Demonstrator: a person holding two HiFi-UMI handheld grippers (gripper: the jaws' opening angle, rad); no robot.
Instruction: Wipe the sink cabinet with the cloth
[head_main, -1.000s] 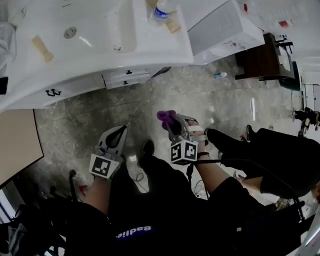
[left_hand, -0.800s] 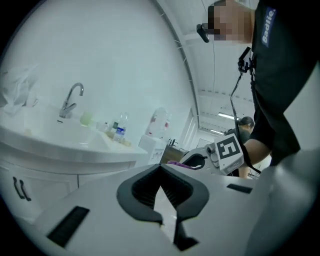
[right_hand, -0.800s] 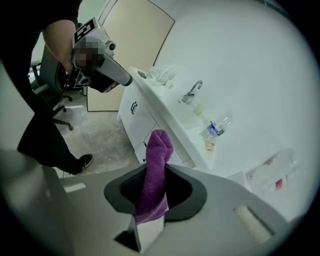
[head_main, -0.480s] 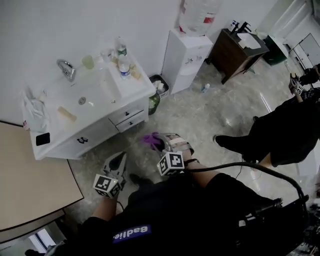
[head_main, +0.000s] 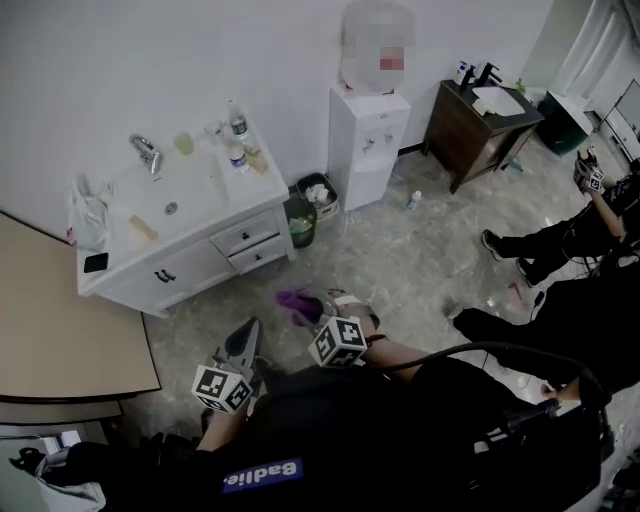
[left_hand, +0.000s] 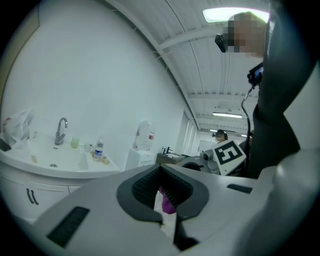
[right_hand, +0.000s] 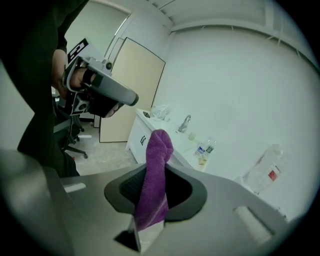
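Observation:
The white sink cabinet (head_main: 190, 262) stands against the wall at upper left, several steps away from me, with its basin and tap on top. It also shows as the sink cabinet (right_hand: 141, 136) in the right gripper view and the sink cabinet (left_hand: 35, 187) in the left gripper view. A purple cloth (head_main: 295, 301) sticks up out of my right gripper (head_main: 318, 306), which is shut on it; the cloth (right_hand: 156, 175) stands twisted between the jaws of the right gripper (right_hand: 145, 227). My left gripper (head_main: 249, 330) hangs low by my body, shut and holding nothing; the left gripper (left_hand: 167, 226) points toward the cabinet.
A small bin (head_main: 304, 216) and a white water dispenser (head_main: 368, 142) stand right of the cabinet. Farther right are a dark wooden vanity (head_main: 478, 122) and a seated person (head_main: 585, 250). A beige panel (head_main: 60, 325) lies at left. Bottles (head_main: 237, 150) and a bag (head_main: 86, 215) sit on the countertop.
The head view has lifted from the floor by the cabinet to a wide look at the room. Both grippers stay close to my body, the cloth still gripped in the right one.

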